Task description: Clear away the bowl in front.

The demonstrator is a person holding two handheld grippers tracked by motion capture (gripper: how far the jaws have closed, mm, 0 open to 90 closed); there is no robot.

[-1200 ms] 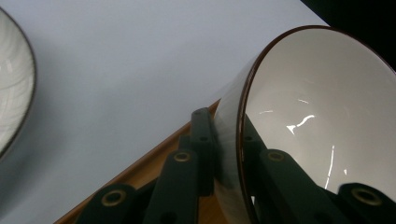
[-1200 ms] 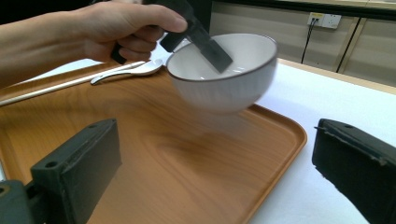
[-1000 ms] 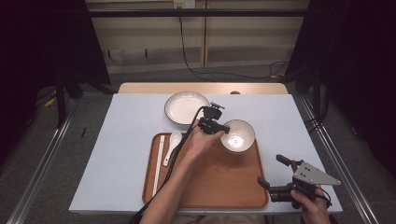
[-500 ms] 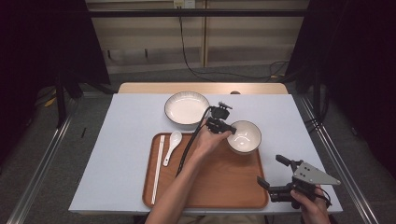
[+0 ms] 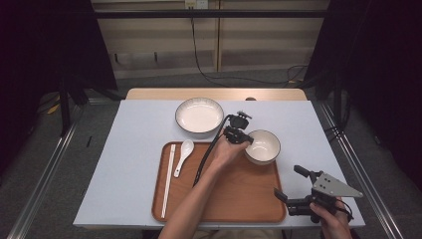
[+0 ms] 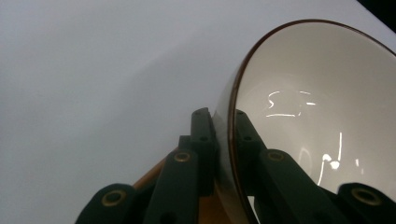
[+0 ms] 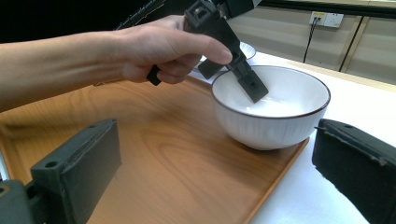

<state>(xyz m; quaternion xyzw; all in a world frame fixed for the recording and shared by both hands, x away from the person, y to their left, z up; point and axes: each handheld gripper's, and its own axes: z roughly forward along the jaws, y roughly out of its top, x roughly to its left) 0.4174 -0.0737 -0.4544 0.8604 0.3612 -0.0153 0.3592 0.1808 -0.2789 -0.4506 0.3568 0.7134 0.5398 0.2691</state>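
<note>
A small white bowl [image 5: 262, 146] with a dark rim sits upright over the far right corner of the wooden tray [image 5: 234, 199]. My left gripper [image 5: 244, 140] is shut on its near-left rim, one jaw inside the bowl and one outside. The left gripper view shows that rim pinched between the black jaws of this gripper [image 6: 224, 121], with the bowl [image 6: 317, 102] at the right. In the right gripper view the bowl [image 7: 271, 116] is on the tray's edge [image 7: 261, 186], held by the left gripper [image 7: 232, 78]. My right gripper [image 5: 290, 183] is open at the tray's front right, holding nothing.
A wide white bowl [image 5: 199, 115] stands on the table behind the tray. A white spoon [image 5: 183, 154] and a pair of chopsticks [image 5: 169, 179] lie on the tray's left side. The table's right edge is close to my right hand.
The left gripper has carried the small bowl a little to the right, and the bowl has gone from tilted to level. The right gripper has stayed where it was.
</note>
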